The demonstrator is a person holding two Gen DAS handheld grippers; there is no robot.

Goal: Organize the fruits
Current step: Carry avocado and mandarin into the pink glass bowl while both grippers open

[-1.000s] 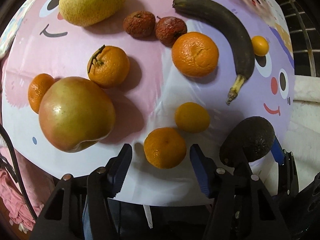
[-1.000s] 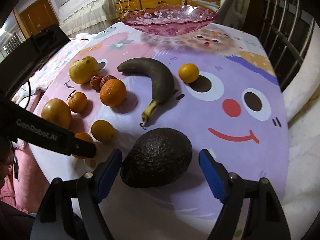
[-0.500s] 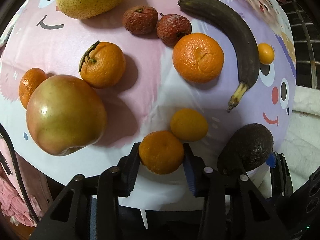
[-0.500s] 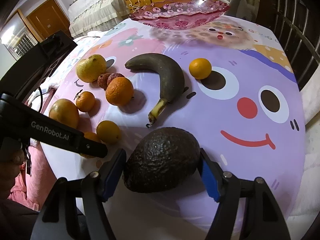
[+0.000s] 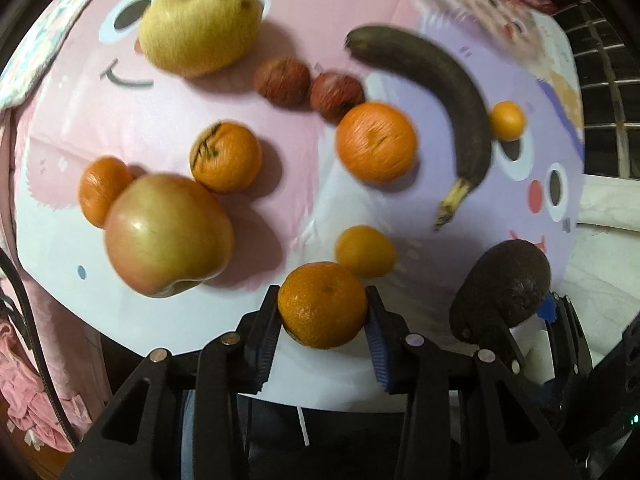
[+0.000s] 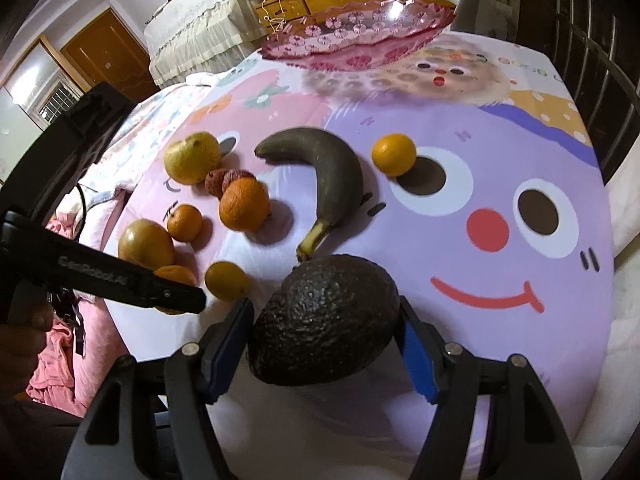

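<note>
We are gripping two fruits at once above the cartoon-print cloth [image 6: 500, 152]. The left tongs [image 5: 322, 312] are closing their pads on both sides of a mandarin [image 5: 322, 304]; the right tongs [image 6: 326, 338] are pinching the avocado [image 6: 324, 320] across its width, pads touching its skin. Both fruits are sitting at the near edge of the desk, while the pink dish [image 6: 360, 36], likely the destination, is waiting at the far end.

We are judging the risks from here. The mandarin is round and held near the pad tips, so it may be slipping out on a quick lift. The avocado is heavy and tapered; a squeeze off its widest part could be letting it rotate or drop. A small orange [image 5: 366, 251] is lying just beside the mandarin and may be getting nudged. The two tongs are working near each other, so we are risking a clash, and the banana [image 6: 324, 176] is lying between us and the dish.
</note>
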